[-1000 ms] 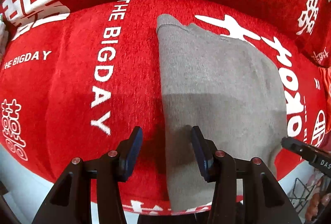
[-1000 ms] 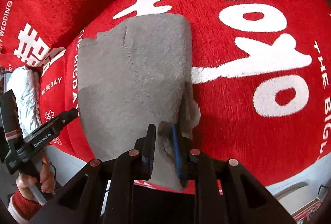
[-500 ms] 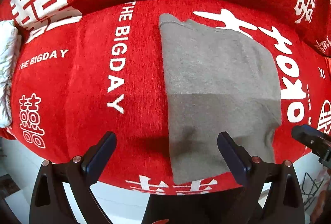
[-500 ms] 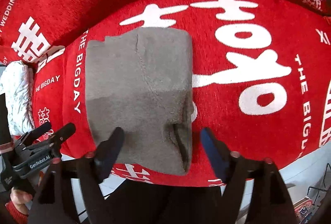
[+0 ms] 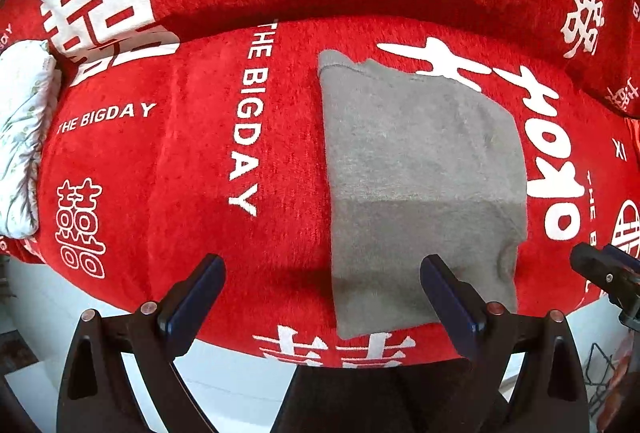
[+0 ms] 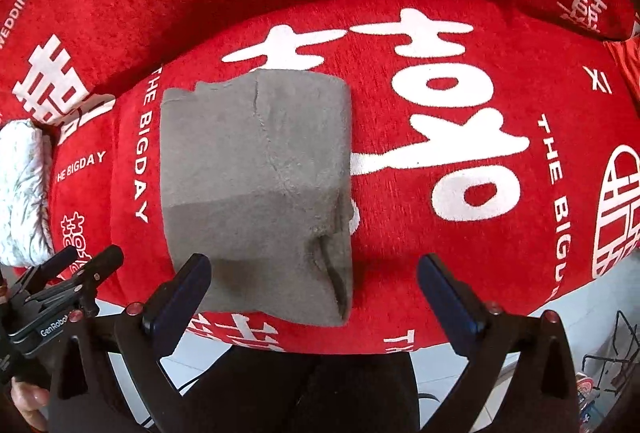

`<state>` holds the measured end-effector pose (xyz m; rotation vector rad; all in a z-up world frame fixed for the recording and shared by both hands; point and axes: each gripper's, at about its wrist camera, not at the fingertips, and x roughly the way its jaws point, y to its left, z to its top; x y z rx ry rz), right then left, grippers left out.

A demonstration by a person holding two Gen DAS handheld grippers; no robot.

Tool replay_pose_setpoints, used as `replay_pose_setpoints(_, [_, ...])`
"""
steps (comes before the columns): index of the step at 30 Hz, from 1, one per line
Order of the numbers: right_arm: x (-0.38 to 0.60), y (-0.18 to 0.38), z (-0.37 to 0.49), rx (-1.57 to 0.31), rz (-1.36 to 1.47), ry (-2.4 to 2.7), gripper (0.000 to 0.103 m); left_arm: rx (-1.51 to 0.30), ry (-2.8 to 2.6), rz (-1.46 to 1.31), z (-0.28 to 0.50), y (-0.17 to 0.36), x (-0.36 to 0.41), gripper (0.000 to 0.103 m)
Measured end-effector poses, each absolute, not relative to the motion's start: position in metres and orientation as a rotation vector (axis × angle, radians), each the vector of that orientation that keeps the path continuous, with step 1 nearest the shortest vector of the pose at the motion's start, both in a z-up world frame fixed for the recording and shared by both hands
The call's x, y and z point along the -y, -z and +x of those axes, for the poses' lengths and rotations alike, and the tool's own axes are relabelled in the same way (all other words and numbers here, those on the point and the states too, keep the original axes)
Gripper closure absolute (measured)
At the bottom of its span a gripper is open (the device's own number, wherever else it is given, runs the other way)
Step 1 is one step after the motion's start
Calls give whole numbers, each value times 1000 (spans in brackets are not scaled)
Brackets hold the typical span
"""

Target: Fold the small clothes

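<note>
Now both grippers, left gripper wide and right gripper opening, have released the grey garment; it lies folded at frame centre, so this fold seems done.

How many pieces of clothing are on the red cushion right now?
1. A folded grey garment lies flat on the red cushion, near its front edge. More layers or small items could be hidden beneath it.

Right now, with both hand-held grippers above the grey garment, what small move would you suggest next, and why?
Probably nip the puckered near-right corner of the grey garment with the right hand-held gripper and tug it flat: its jaws are opening wide and empty above that crease.
</note>
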<state>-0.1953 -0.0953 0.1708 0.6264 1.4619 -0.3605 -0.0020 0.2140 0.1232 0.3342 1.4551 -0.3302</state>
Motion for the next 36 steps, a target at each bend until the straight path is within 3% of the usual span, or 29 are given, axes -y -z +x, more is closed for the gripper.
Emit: replay_pose_setpoints(36, [77, -189, -188, -1459, 572, 341, 0, -1443, 278, 326, 0, -143, -225, 5])
